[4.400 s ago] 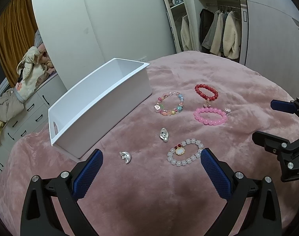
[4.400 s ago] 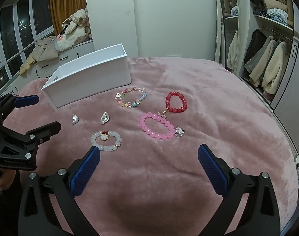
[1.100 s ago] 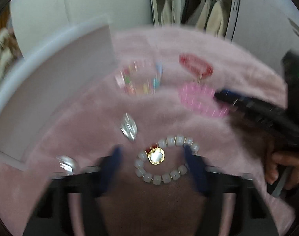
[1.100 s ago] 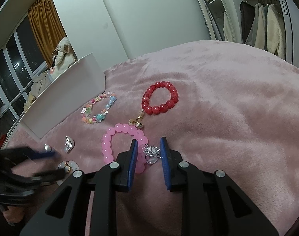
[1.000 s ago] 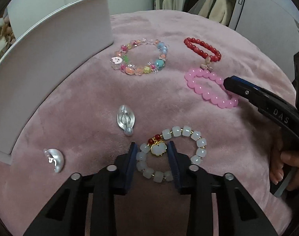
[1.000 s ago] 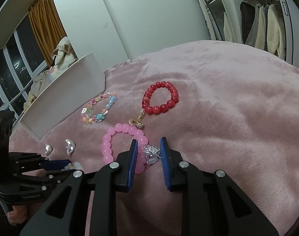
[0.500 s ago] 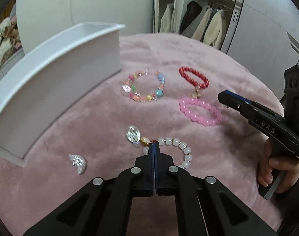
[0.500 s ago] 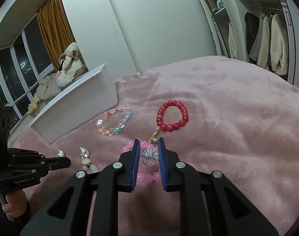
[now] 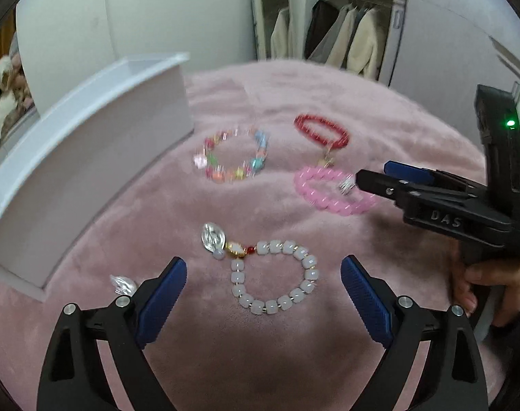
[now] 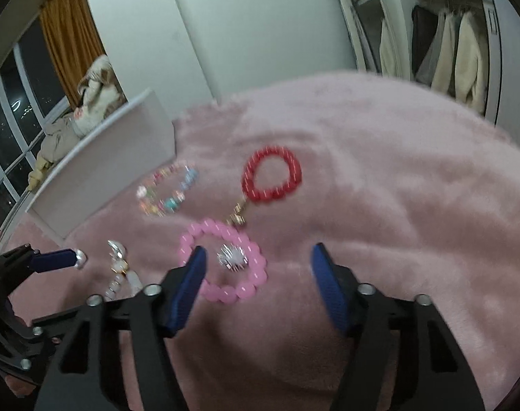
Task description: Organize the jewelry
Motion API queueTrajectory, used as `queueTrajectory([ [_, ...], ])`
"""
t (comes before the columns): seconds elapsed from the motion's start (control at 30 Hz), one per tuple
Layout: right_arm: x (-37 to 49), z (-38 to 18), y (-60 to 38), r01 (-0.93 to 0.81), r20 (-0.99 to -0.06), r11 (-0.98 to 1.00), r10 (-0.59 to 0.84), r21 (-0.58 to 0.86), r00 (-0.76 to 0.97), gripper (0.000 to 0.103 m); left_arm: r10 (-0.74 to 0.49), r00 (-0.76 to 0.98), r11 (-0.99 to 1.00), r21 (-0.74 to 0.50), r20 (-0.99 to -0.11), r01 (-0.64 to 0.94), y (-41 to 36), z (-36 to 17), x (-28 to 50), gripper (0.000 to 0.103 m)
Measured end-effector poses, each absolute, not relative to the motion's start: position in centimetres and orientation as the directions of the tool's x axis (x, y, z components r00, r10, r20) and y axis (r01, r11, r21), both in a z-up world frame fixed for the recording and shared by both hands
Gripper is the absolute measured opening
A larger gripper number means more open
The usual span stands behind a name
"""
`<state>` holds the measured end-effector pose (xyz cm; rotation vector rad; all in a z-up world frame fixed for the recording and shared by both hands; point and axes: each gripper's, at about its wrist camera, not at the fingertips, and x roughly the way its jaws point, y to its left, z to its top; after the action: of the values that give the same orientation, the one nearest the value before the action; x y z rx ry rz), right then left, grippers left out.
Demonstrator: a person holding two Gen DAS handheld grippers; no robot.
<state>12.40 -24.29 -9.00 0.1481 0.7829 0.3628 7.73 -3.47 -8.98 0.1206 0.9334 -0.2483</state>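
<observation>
A fuzzy pink blanket (image 9: 379, 109) carries everything. Ahead and to the left of the left gripper (image 9: 263, 294) sits a long white plastic bin (image 9: 88, 157); a small silver shell-shaped charm (image 9: 123, 284) lies just beyond its left finger, and a clear oval charm (image 9: 212, 236) touches the clasp end of the white square-bead bracelet (image 9: 277, 281). Farther ahead lie a multicoloured bead bracelet (image 9: 232, 161) and a red round-bead bracelet (image 9: 321, 130), both blurred. Nothing blocks the way to them.

The left gripper's jaws are opening, spread wide, with the white bracelet lying on the blanket between and just ahead of the pads, untouched.

The right gripper (image 10: 260, 281) is also opening. The pink round-bead bracelet (image 10: 225, 260) with its silver spiky charm (image 10: 230, 257) lies just ahead of its left finger; the pads seem clear of it, though blur makes that uncertain. A hand (image 9: 482, 284) holds its grip.
</observation>
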Motion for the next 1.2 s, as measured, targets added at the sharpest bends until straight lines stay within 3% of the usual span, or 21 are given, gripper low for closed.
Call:
queueTrajectory([
  [0.03,12.6,-9.4,-24.2,-0.263,-0.671,0.928,0.372,0.263,0.642,0.051,-0.148,0.546,0.968,-0.008,-0.825,0.25,-3.4,-9.7,8.4,0.085],
  [0.07,12.8,-9.7,-24.2,-0.27,-0.674,0.925,0.38,0.268,0.633,0.045,-0.145,0.505,0.971,-0.026,-0.85,0.236,-3.2,-10.9,9.2,0.064],
  [0.1,12.9,-9.7,-24.0,-0.287,-0.669,0.918,0.397,0.274,0.629,0.037,-0.147,0.46,0.974,-0.047,-0.876,0.223,-2.9,-11.9,9.9,0.052],
  [0.13,12.8,-9.8,-23.7,-0.302,-0.666,0.914,0.405,0.271,0.627,0.029,-0.144,0.444,0.976,-0.053,-0.884,0.212,-2.7,-12.4,10.3,0.047],
  [0.17,12.8,-9.8,-23.5,-0.31,-0.665,0.914,0.403,0.261,0.629,0.021,-0.147,0.448,0.977,-0.06,-0.882,0.204,-2.4,-12.3,10.4,0.033],
  [0.23,12.3,-9.5,-23.2,-0.324,-0.654,0.914,0.401,0.243,0.641,0.018,-0.147,0.449,0.978,-0.061,-0.881,0.201,-2.2,-11.9,10.3,0.015],
  [0.27,12.2,-9.4,-23.3,-0.328,-0.645,0.912,0.406,0.246,0.647,0.012,-0.164,0.444,0.975,-0.078,-0.881,0.206,-2.1,-11.7,10.2,0.015],
  [0.4,11.6,-8.3,-23.8,-0.345,-0.598,0.899,0.437,0.27,0.671,0.012,-0.183,0.442,0.974,-0.101,-0.878,0.201,-1.5,-11.1,10.0,0.015],
  [0.6,12.1,-8.8,-24.0,-0.315,-0.631,0.903,0.43,0.294,0.646,0.015,-0.192,0.492,0.975,-0.108,-0.849,0.193,-0.5,-9.4,9.1,0.015],
  [0.7,11.9,-8.3,-24.7,-0.319,-0.592,0.892,0.452,0.321,0.667,0.003,-0.205,0.516,0.974,-0.121,-0.832,0.192,-0.1,-8.4,8.7,0.015],
  [0.8,11.9,-7.8,-24.8,-0.326,-0.581,0.89,0.456,0.319,0.675,0.003,-0.203,0.537,0.975,-0.12,-0.819,0.186,0.2,-7.8,8.5,0.015],
  [0.87,12.4,-8.0,-24.5,-0.32,-0.608,0.891,0.453,0.321,0.652,0.009,-0.197,0.535,0.976,-0.113,-0.822,0.186,0.1,-7.8,8.4,0.015],
  [0.97,12.0,-8.1,-23.8,-0.35,-0.608,0.891,0.453,0.288,0.652,0.045,-0.184,0.527,0.977,-0.098,-0.83,0.188,-0.1,-7.9,8.6,0.015],
  [1.03,11.5,-7.7,-23.0,-0.374,-0.588,0.896,0.44,0.238,0.679,0.045,-0.175,0.524,0.979,-0.088,-0.833,0.186,-0.2,-8.2,8.7,0.015],
  [1.1,11.4,-7.5,-21.9,-0.401,-0.593,0.897,0.426,0.183,0.683,0.036,-0.168,0.519,0.979,-0.081,-0.838,0.186,-0.4,-8.4,8.8,0.015],
  [1.2,11.6,-7.9,-20.3,-0.417,-0.616,0.903,0.385,0.1,0.687,0.033,-0.163,0.517,0.979,-0.072,-0.84,0.192,-0.5,-8.5,8.8,0.015],
])
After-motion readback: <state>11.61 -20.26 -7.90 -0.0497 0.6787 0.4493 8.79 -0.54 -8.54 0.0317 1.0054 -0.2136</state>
